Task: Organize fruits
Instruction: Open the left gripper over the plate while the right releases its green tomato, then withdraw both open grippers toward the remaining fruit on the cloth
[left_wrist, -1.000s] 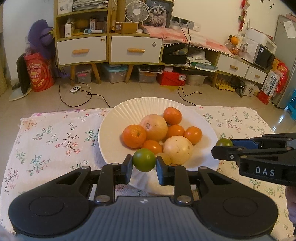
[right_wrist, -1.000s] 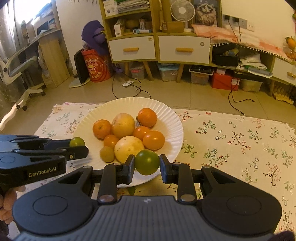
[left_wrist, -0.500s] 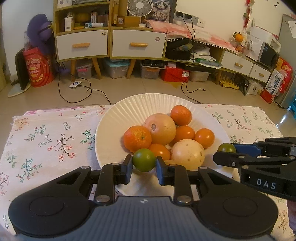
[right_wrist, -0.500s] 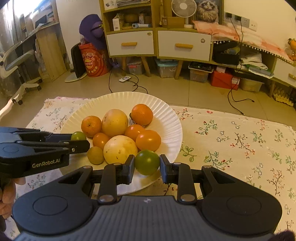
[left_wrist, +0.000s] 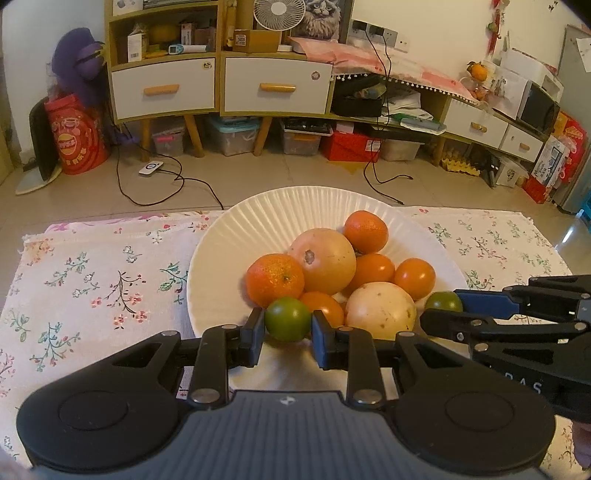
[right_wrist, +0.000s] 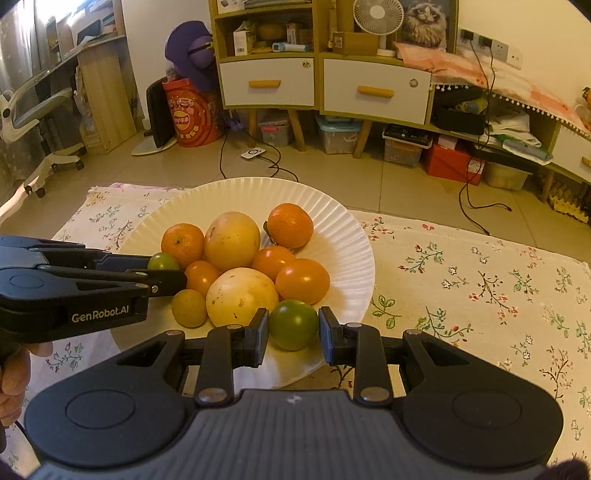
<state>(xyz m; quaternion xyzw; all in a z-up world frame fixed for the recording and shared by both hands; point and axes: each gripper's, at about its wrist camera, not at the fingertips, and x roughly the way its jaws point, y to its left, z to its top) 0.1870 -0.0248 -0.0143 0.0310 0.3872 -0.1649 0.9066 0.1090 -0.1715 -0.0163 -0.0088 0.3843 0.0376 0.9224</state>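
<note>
A white ribbed plate (left_wrist: 266, 221) (right_wrist: 343, 236) on the floral cloth holds several orange fruits and two pale round ones (left_wrist: 380, 310) (right_wrist: 242, 297). My left gripper (left_wrist: 288, 325) is shut on a small green fruit (left_wrist: 288, 319) over the plate's near left part; it also shows in the right wrist view (right_wrist: 164, 261). My right gripper (right_wrist: 293, 326) is shut on a second green fruit (right_wrist: 293, 325) over the plate's near right part, seen in the left wrist view (left_wrist: 443, 302) next to the pale fruit.
A floral cloth (left_wrist: 92, 280) (right_wrist: 480, 280) covers the low table around the plate. Beyond the table's far edge lie the tiled floor, cables, storage boxes and a drawer cabinet (left_wrist: 221, 85).
Both grippers have moved forward over the plate with their green fruits, closer to the fruit pile. Both stay shut.
</note>
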